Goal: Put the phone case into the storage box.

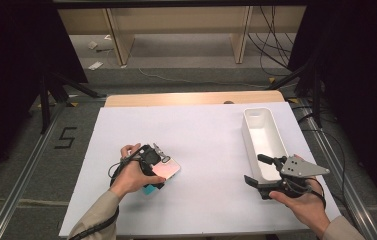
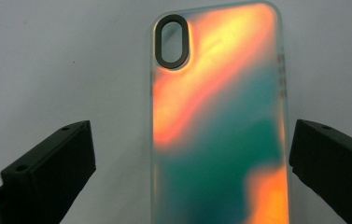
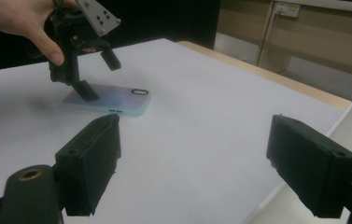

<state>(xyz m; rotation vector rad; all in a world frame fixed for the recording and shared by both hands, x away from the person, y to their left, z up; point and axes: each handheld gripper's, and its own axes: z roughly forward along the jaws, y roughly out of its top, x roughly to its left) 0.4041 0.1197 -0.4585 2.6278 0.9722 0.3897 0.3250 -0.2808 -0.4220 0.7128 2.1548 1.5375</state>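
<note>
1. Flat on the white bench (image 1: 211,150), left of centre in the high view, lies a phone case (image 1: 165,170) with an iridescent back of orange, pink and teal.
2. Seen from the left claw view, the phone case (image 2: 218,121) runs up the middle of the frame, with its dark-rimmed oval camera cutout (image 2: 171,41) at the upper end; no brand or lettering can be read on it.
3. Over the near end of the case hangs the left claw (image 1: 152,165), held in the person's left hand (image 1: 131,175); its jaws stand wide apart, with the case lying between them and the pads clear of it.
4. From the right claw view, the left claw (image 3: 96,77) shows at the upper left, one jaw tip down by the case (image 3: 110,100) and the other raised off it.
5. At lower right of the high view, the right claw (image 1: 258,172) rests in the person's right hand (image 1: 306,202), jaws open with nothing between them.
6. Beside it, a long white tray (image 1: 248,132) sits along the right side of the bench.
7. On the floor at the left of the high view, a dark figure "5" (image 1: 66,137) is marked.
</note>
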